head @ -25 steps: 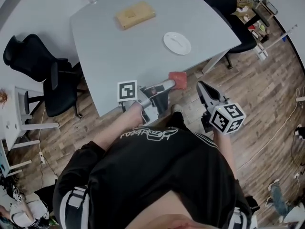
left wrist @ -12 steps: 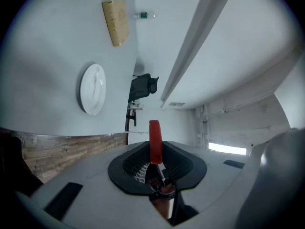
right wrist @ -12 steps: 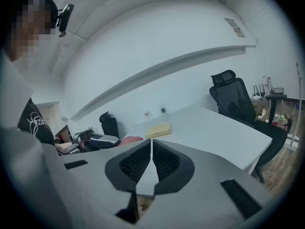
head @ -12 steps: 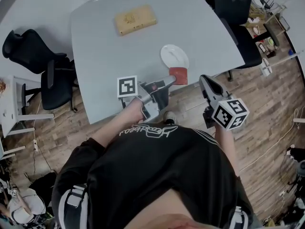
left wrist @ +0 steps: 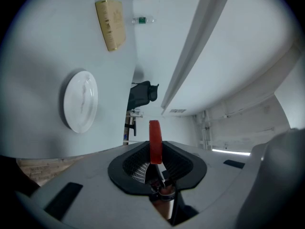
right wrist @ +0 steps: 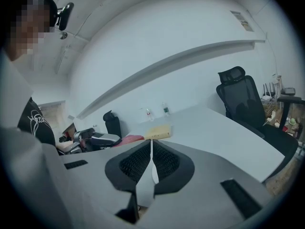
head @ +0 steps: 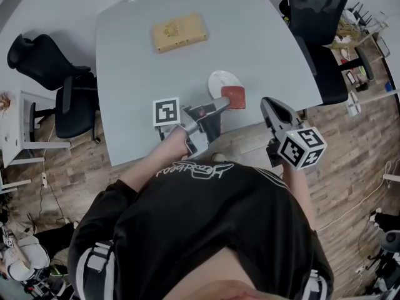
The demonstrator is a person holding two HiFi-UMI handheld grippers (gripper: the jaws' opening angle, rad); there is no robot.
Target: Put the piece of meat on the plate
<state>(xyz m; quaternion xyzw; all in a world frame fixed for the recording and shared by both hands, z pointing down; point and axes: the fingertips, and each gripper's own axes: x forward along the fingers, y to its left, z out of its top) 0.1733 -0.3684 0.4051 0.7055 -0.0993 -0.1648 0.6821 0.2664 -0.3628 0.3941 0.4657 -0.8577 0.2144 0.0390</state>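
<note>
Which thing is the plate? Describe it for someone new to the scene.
Start at the large grey table. By the edge nearest the person, just ahead of the left gripper, lies the plate. It alone is round and white; the red meat and tan board are rectangular.

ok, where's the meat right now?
The meat is clamped in the left gripper, centre of the head view, at the near edge of the white plate on the grey table.

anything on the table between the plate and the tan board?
Nothing. The head view shows only bare grey tabletop between the plate and the tan board; the left gripper view shows the same stretch bare.
</note>
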